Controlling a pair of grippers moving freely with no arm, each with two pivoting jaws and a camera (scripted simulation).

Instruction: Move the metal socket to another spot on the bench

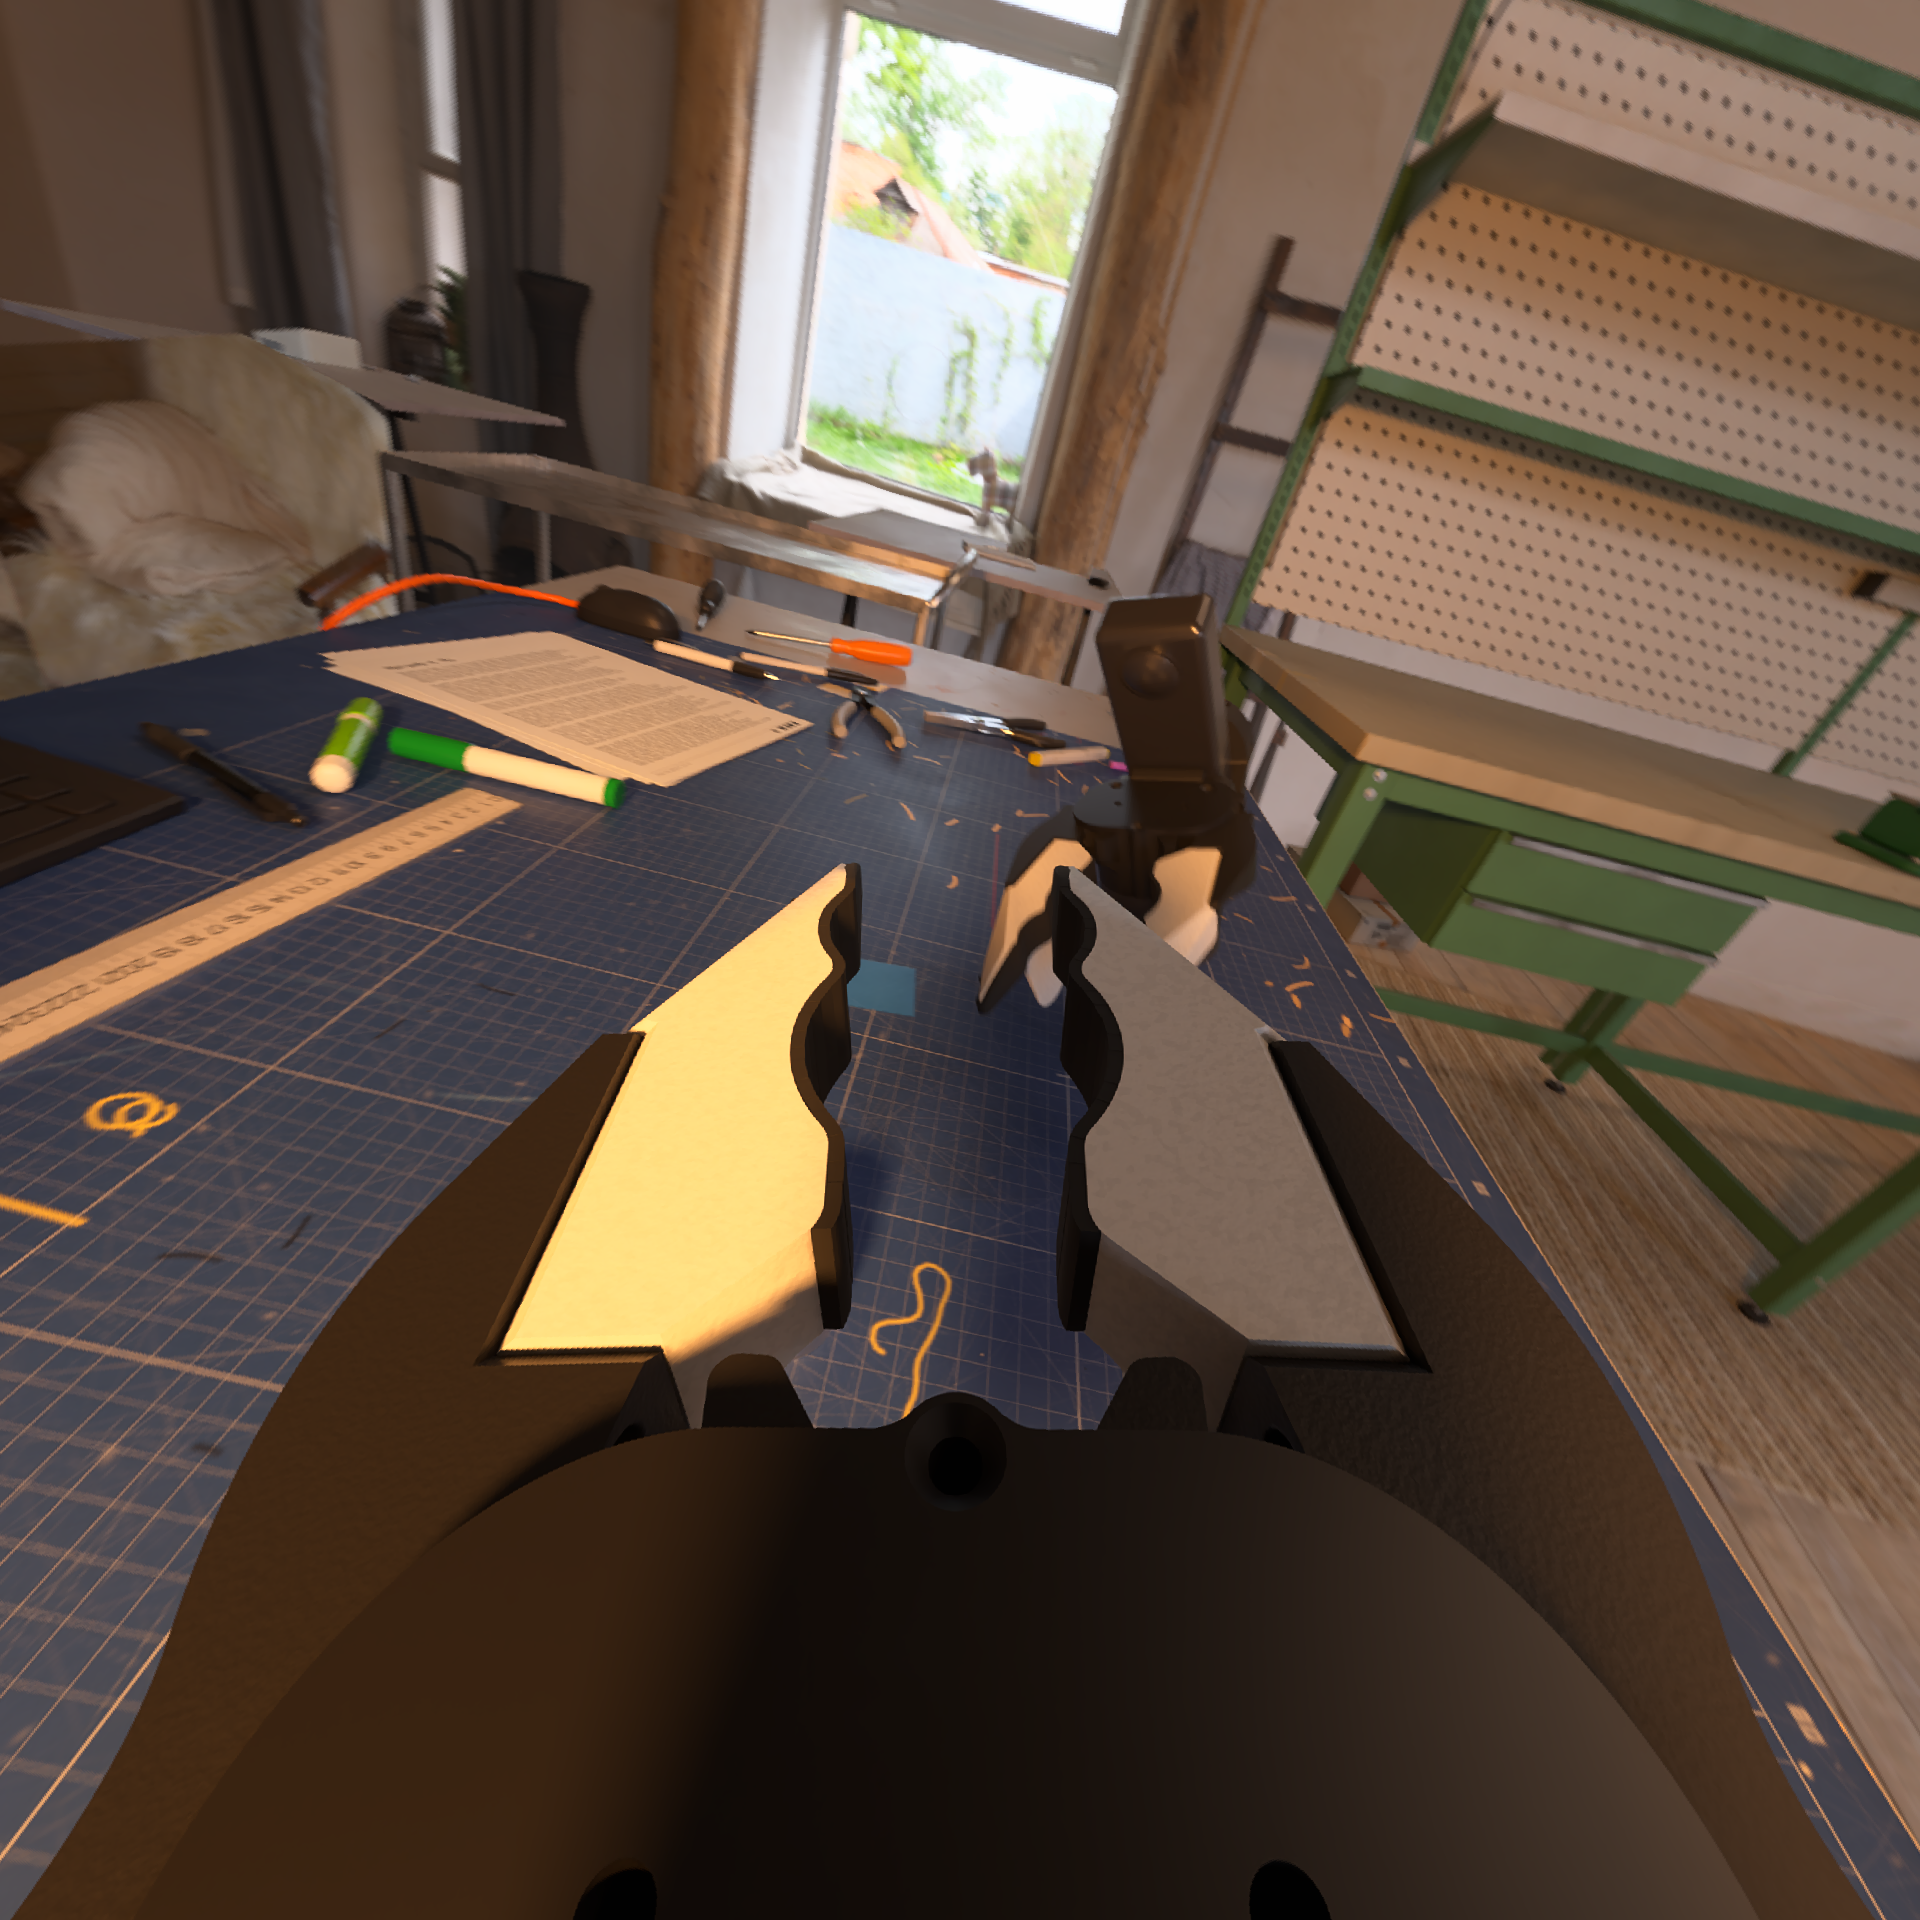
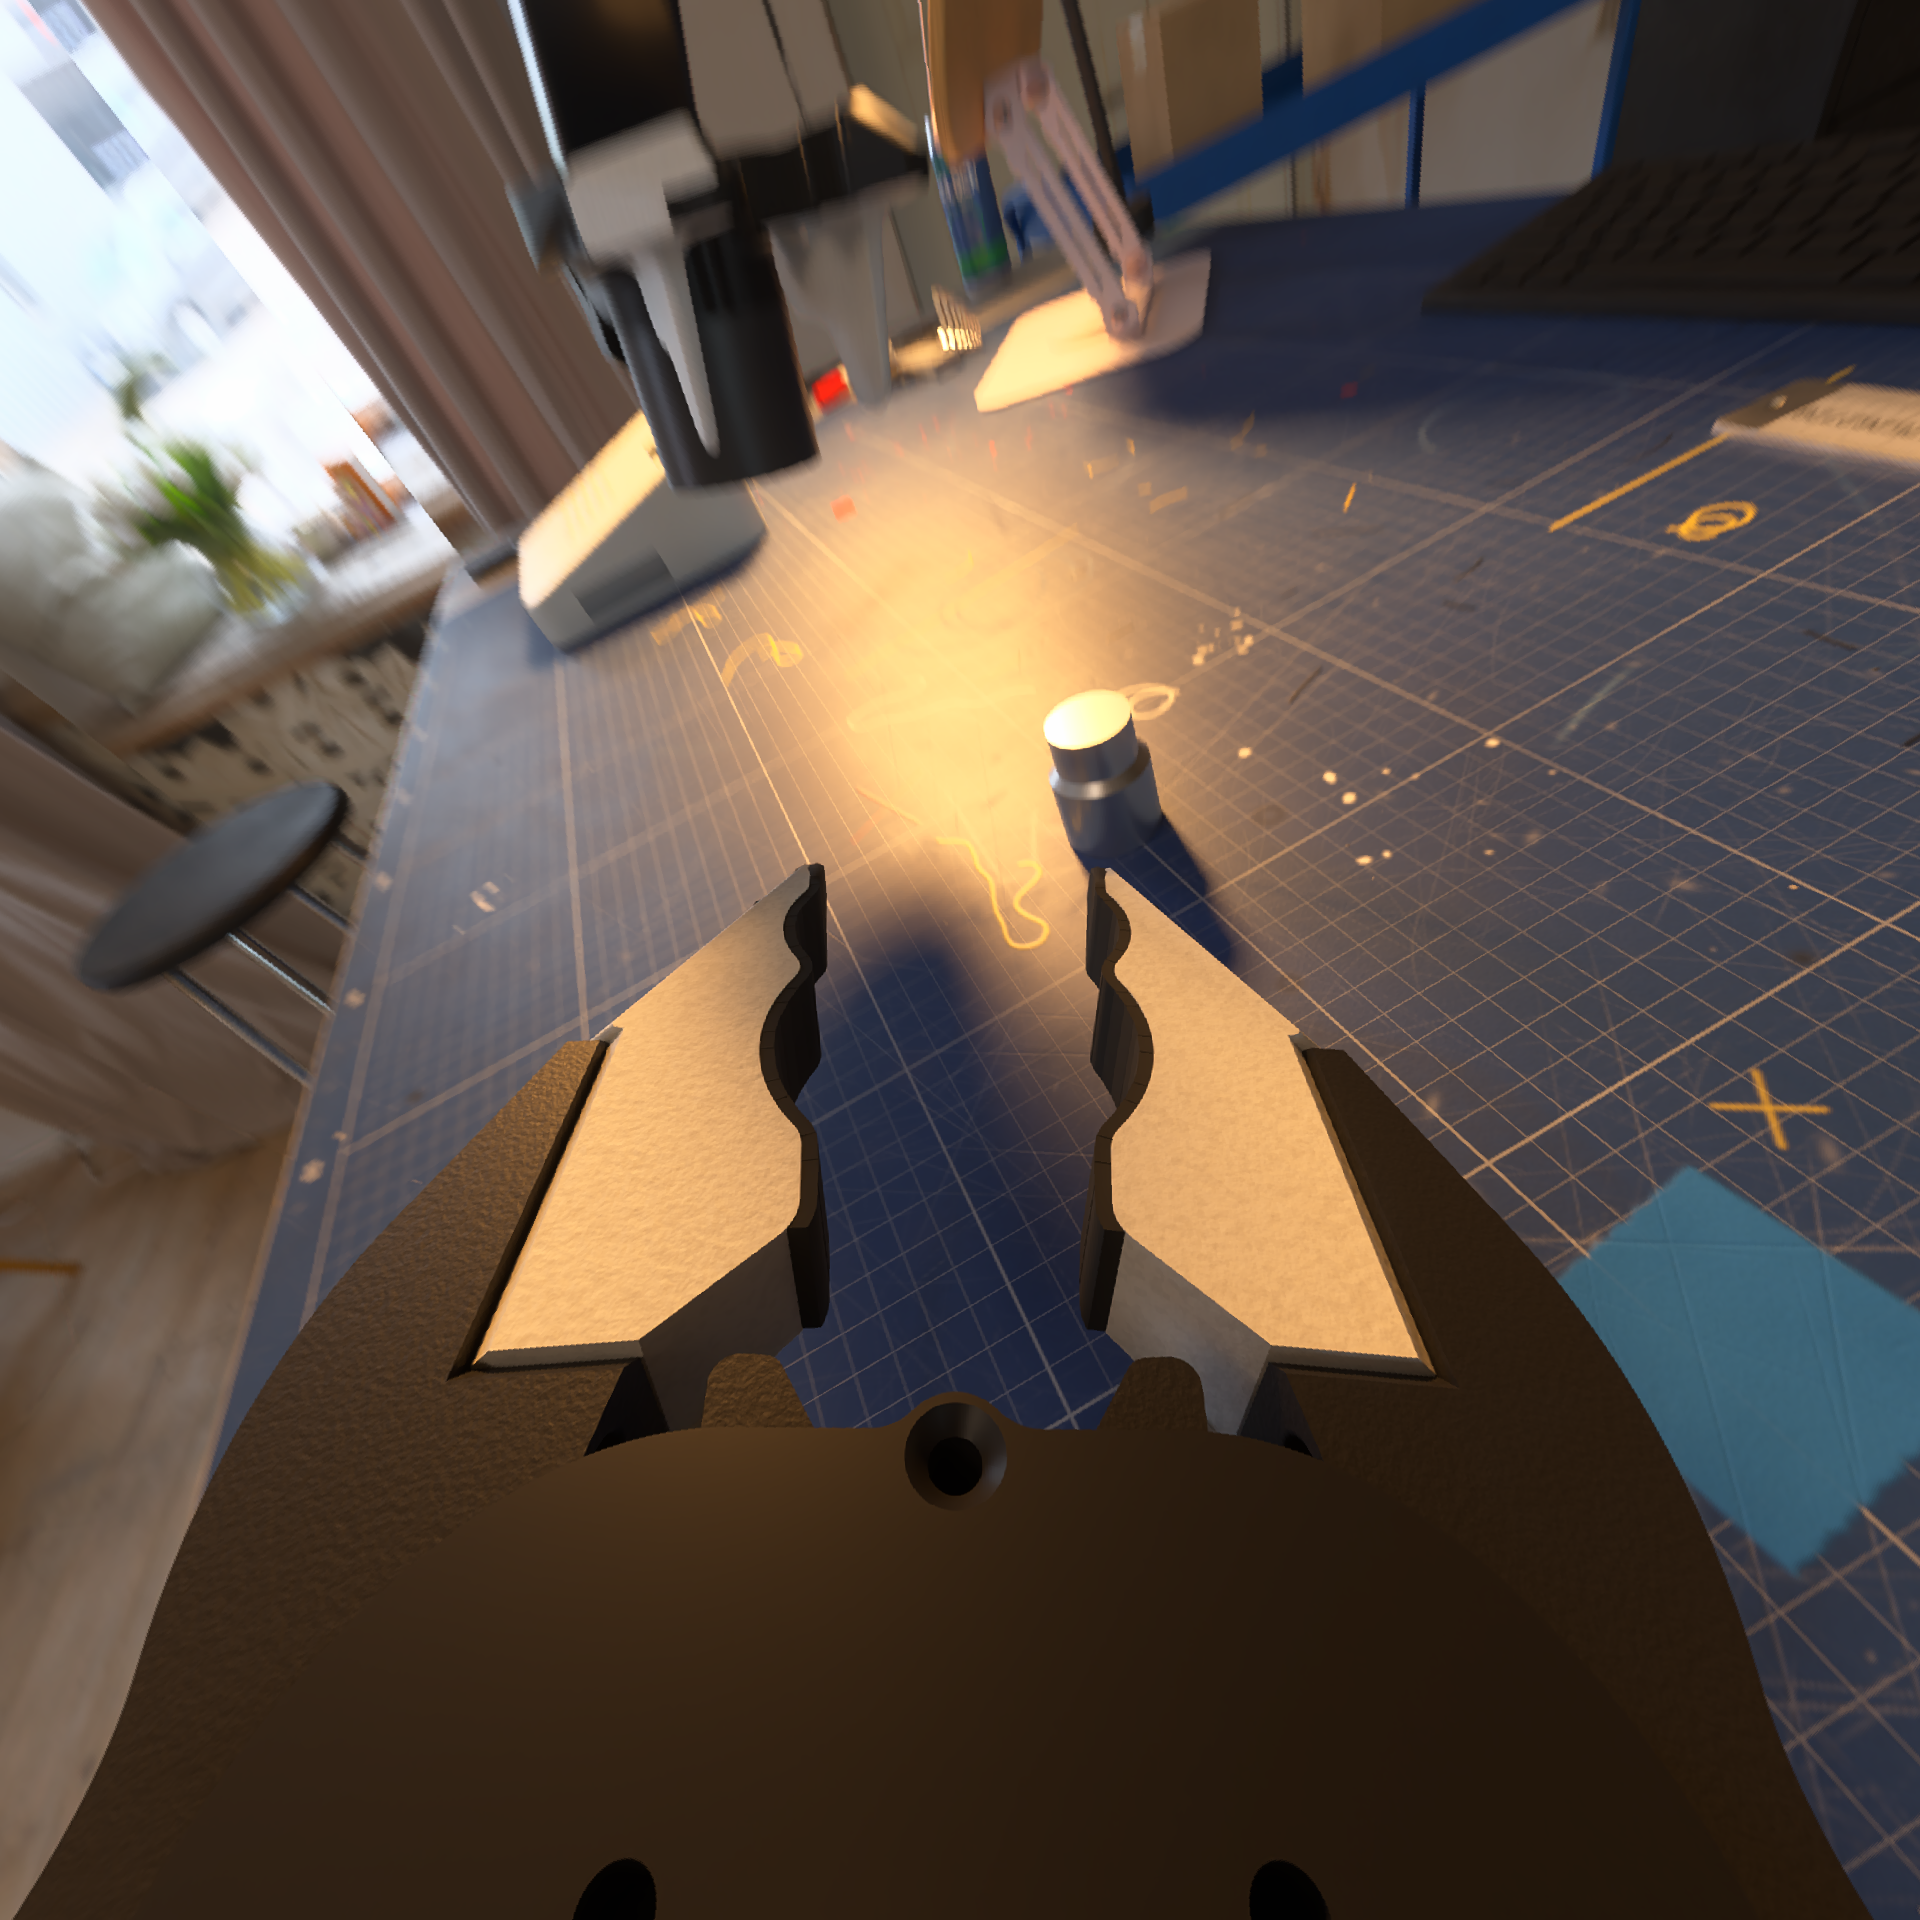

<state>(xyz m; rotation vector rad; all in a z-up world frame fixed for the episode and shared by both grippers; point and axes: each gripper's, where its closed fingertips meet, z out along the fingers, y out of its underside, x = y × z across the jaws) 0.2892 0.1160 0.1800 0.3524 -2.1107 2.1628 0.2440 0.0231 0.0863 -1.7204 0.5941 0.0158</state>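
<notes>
While both jaws stand apart with nothing between them, the right hand-held gripper (image 2: 956, 894) hangs low over the bench (image 2: 1455, 935), released. A blue square (image 2: 1745, 1361) of paper lies flat on the gridded mat to its right. Just past the right fingertip and slightly to the right, the socket (image 2: 1101, 779) stands upright on the mat, clear of both fingers, its flat top catching a warm glare. A yellow squiggle (image 2: 1013, 899) marks the mat between the fingertips and the socket. Farther off, a grey machine (image 2: 634, 551) sits near the bench's left edge, and a keyboard (image 2: 1704, 249) lies at the far right.

The left hand-held gripper (image 1: 956, 894) is also released and empty, above the mat. Ahead of it lies the blue square (image 1: 883, 987), and beside that the right hand-held gripper (image 1: 1101, 914) shows, tips pointing down toward the mat. Beyond lie a ruler (image 1: 239, 914), a green marker (image 1: 509, 769), a stack of papers (image 1: 571, 696), pliers (image 1: 868, 717) and an orange screwdriver (image 1: 842, 649). The socket does not show in the left wrist view.
</notes>
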